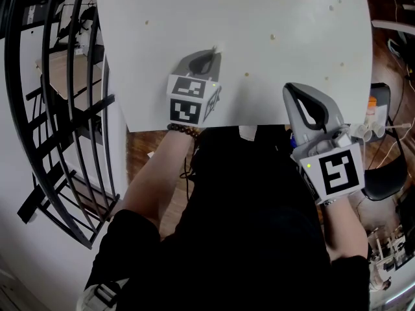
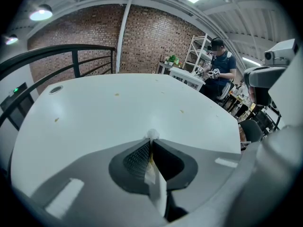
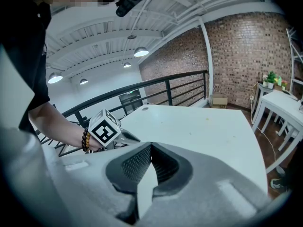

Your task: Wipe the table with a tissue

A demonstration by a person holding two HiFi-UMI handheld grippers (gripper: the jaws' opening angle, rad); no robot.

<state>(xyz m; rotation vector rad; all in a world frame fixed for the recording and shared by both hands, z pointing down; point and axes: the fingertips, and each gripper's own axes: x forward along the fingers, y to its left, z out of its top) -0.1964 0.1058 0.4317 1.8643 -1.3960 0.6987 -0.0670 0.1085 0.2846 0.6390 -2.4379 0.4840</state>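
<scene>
A white table point(image 1: 259, 18) carries several small crumbs point(image 1: 273, 37). My left gripper point(image 1: 216, 49) rests over the table's near part, shut on a small white tissue point(image 1: 218, 46). In the left gripper view the tissue point(image 2: 152, 135) pokes out as a little wad at the closed tips of the left gripper point(image 2: 151, 141), just above the table point(image 2: 118, 112), with crumbs point(image 2: 181, 111) farther off. My right gripper point(image 1: 293, 89) hangs at the table's near edge, right of the left one. In the right gripper view the right gripper point(image 3: 150, 144) is shut with nothing in it.
A black railing point(image 1: 58, 109) runs along the table's left side. A round cable hole point(image 2: 55, 90) sits near the far left corner. A dark chair point(image 1: 386, 173) stands at the right. Beyond the table are another white table point(image 2: 184, 77) and a person point(image 2: 220, 70).
</scene>
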